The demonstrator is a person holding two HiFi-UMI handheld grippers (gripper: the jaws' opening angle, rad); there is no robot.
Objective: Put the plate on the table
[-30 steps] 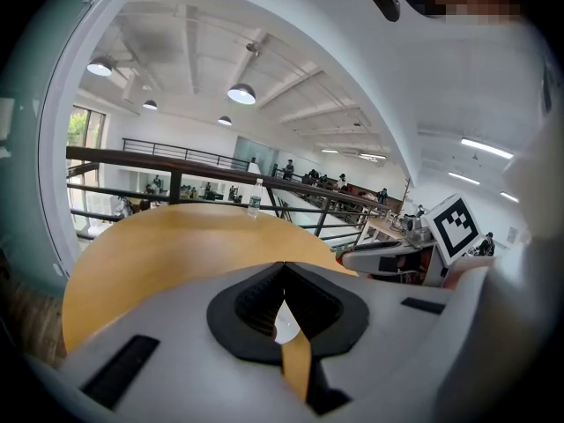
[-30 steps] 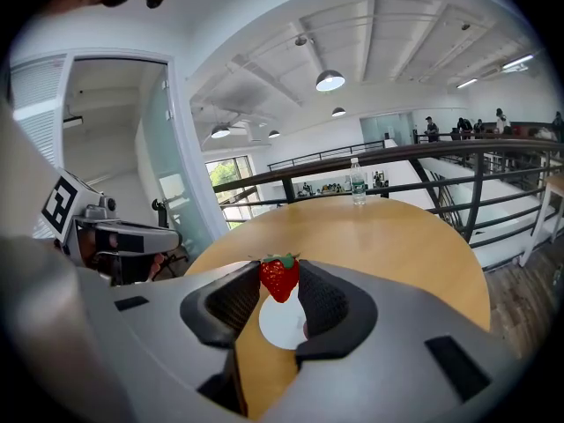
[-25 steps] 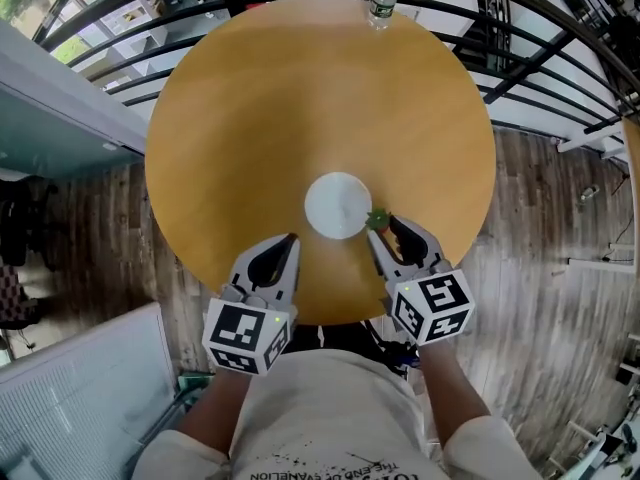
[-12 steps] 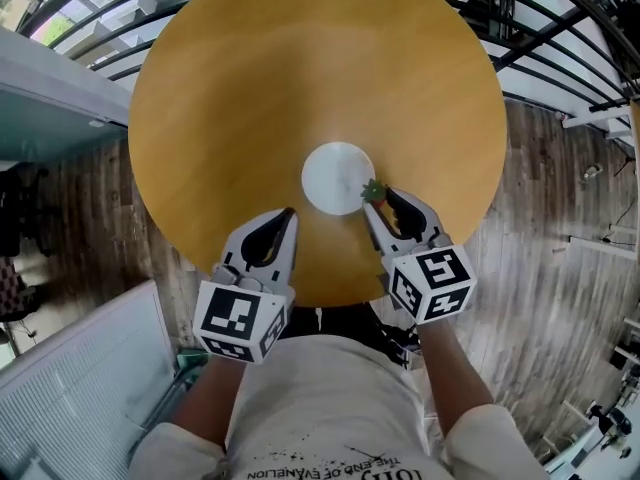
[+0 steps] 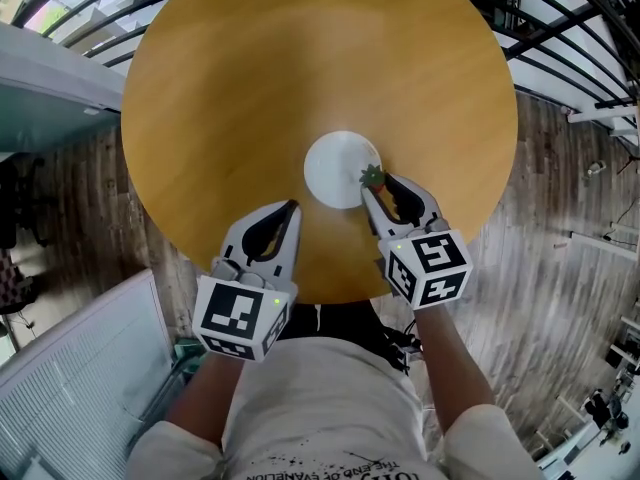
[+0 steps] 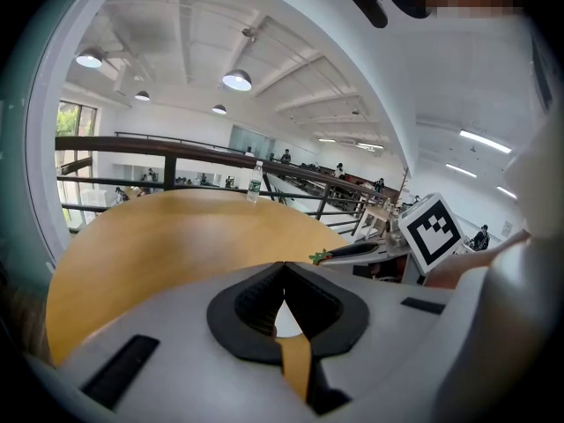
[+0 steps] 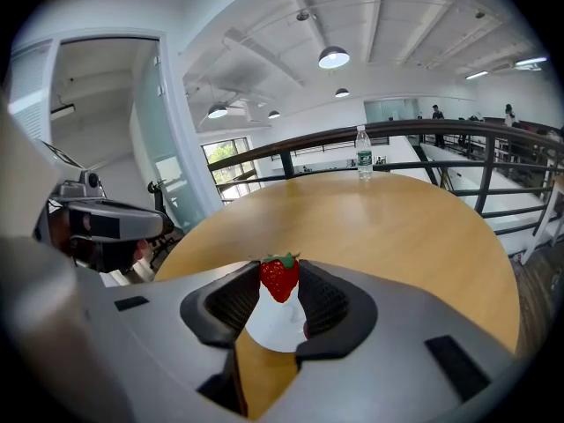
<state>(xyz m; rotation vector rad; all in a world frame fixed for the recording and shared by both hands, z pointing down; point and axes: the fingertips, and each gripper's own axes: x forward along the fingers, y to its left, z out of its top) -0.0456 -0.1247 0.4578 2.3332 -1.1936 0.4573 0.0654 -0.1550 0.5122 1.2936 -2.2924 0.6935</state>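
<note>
A white plate (image 5: 335, 168) lies flat near the middle of the round wooden table (image 5: 240, 78). My right gripper (image 5: 378, 182) is shut on a red strawberry (image 5: 373, 177) with a green top, held over the plate's near right rim. In the right gripper view the strawberry (image 7: 279, 277) sits pinched between the pads, with the plate (image 7: 275, 331) below it. My left gripper (image 5: 291, 208) hovers over the table's near edge, left of the plate, with its jaws shut and nothing between them. Its tips (image 6: 283, 265) meet in the left gripper view.
A clear water bottle (image 7: 362, 163) stands at the table's far edge, by a dark metal railing (image 5: 560, 38). Wooden floor (image 5: 570, 228) lies to the right of the table. A pale slatted panel (image 5: 70, 368) is at the lower left.
My right gripper has carried the strawberry slightly closer in over the plate's rim. The left gripper keeps its place by the near edge. The head view has shifted a little.
</note>
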